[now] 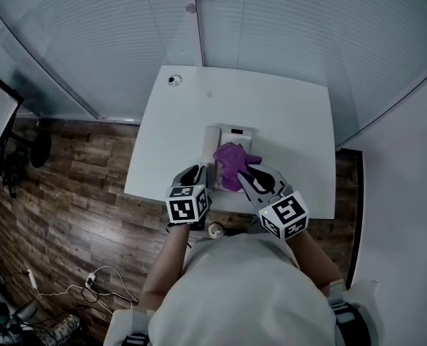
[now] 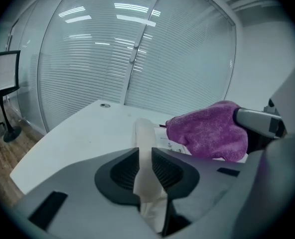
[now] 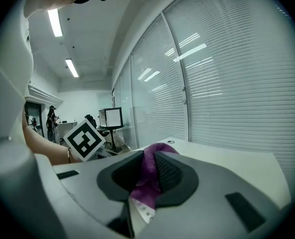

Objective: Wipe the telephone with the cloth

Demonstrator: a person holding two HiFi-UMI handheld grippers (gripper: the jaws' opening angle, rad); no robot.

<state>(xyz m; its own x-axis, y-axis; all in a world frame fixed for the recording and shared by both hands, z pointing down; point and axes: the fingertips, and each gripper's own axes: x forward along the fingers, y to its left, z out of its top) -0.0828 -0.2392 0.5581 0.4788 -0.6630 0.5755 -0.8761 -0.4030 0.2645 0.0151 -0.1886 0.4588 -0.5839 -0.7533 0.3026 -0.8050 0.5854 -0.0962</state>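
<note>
While the white bench (image 1: 285, 114) stands against a glass wall with blinds (image 1: 112, 34) over a wooden floor (image 1: 76, 179), we find the telephone (image 1: 236, 132) near its front edge: our left tongs (image 1: 197, 173) clamp the handset (image 2: 146, 148), our right tongs (image 1: 249, 171) grip the purple cloth (image 1: 231, 161) over the telephone, and a round port (image 1: 174, 79) sits at the far left corner

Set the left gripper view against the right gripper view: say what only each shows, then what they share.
Only the left gripper view: the telephone's white handset gripped by the left gripper, and the purple cloth bunched over the telephone base. Only the right gripper view: the right gripper clamped on the purple cloth, and the left gripper's marker cube. Both: the purple cloth, the white table, the blinds.
</note>
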